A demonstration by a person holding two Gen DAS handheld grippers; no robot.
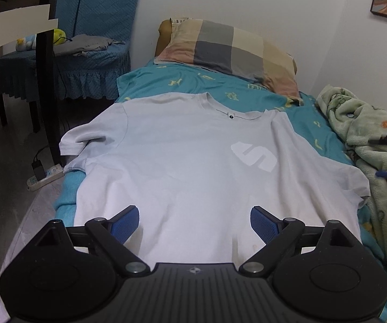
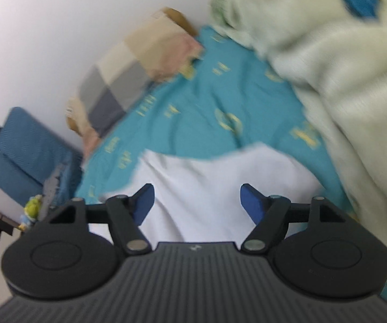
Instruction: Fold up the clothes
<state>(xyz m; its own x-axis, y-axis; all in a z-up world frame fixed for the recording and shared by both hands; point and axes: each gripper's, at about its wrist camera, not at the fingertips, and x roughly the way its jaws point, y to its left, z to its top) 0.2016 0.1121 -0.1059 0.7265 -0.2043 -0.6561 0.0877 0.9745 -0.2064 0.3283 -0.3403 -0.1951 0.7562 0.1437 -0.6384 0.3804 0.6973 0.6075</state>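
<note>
T-shirt (image 1: pixel 182 161) lies spread flat, front up, on the teal bed sheet (image 1: pixel 166 80), collar toward the checked pillow (image 1: pixel 228 48), both short sleeves out to the sides, hem nearest you. No fold visible in it, so the scene fits either a shirt laid out for folding or one opened up again; I can't tell which. Your left gripper (image 1: pixel 194 222) hovers over the hem end, jaws spread wide, nothing between them. Your right gripper (image 2: pixel 197 202) sits over the shirt's right sleeve area near the green fleece blanket (image 2: pixel 341 80), jaws also released and empty; that view is motion-blurred, so exact contact is unclear. Expect thin, limp knit: light, no stiffness, it will sag and drag wrinkles if you lift from 1 point. Pinch at seams or edges, shoulder and hem corner, where the doubled fabric gives the pads more bite.
</note>
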